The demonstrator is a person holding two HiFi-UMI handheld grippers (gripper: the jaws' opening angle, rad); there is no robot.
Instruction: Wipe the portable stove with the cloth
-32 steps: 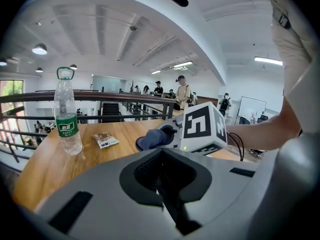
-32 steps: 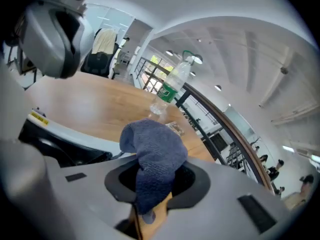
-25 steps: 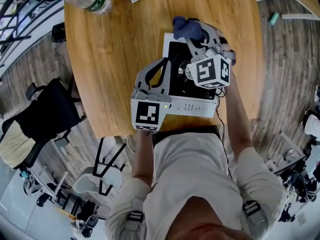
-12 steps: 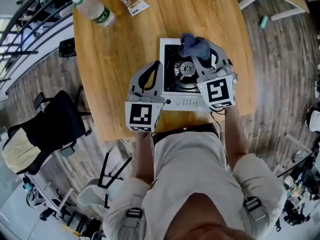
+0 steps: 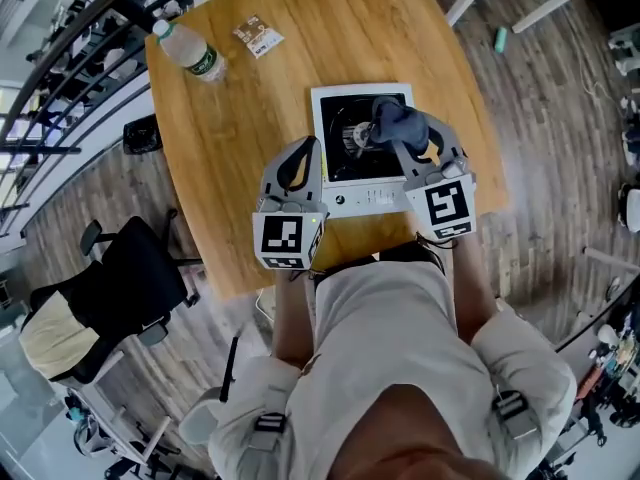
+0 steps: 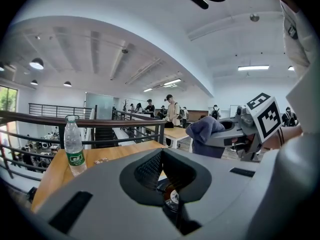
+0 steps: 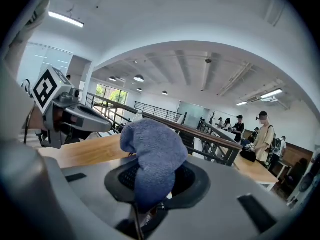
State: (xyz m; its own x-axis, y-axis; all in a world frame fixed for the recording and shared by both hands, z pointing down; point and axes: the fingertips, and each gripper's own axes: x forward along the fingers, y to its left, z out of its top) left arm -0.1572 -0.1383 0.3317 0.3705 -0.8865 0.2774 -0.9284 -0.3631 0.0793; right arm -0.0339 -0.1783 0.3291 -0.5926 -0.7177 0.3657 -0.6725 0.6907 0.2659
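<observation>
The portable stove (image 5: pixel 338 171), white with a black burner top, sits near the table's front edge. A blue cloth (image 5: pixel 393 120) hangs bunched over the stove's right half; my right gripper (image 5: pixel 402 134) is shut on it. In the right gripper view the cloth (image 7: pixel 150 150) fills the jaws of that gripper (image 7: pixel 150 170). My left gripper (image 5: pixel 309 148) rests at the stove's left edge, jaws shut with nothing between them. In the left gripper view its tips (image 6: pixel 163 154) meet, and the cloth (image 6: pixel 205 132) shows to the right.
The round wooden table (image 5: pixel 245 108) also carries a plastic water bottle (image 5: pixel 188 50) and a small packet (image 5: pixel 258 35) at the far left. A black chair (image 5: pixel 120 268) stands left of the table. Railings and people show far off in the gripper views.
My right gripper has drawn the cloth from the stove's far edge toward me and to the right, over the top. The left gripper stays at the stove's left side.
</observation>
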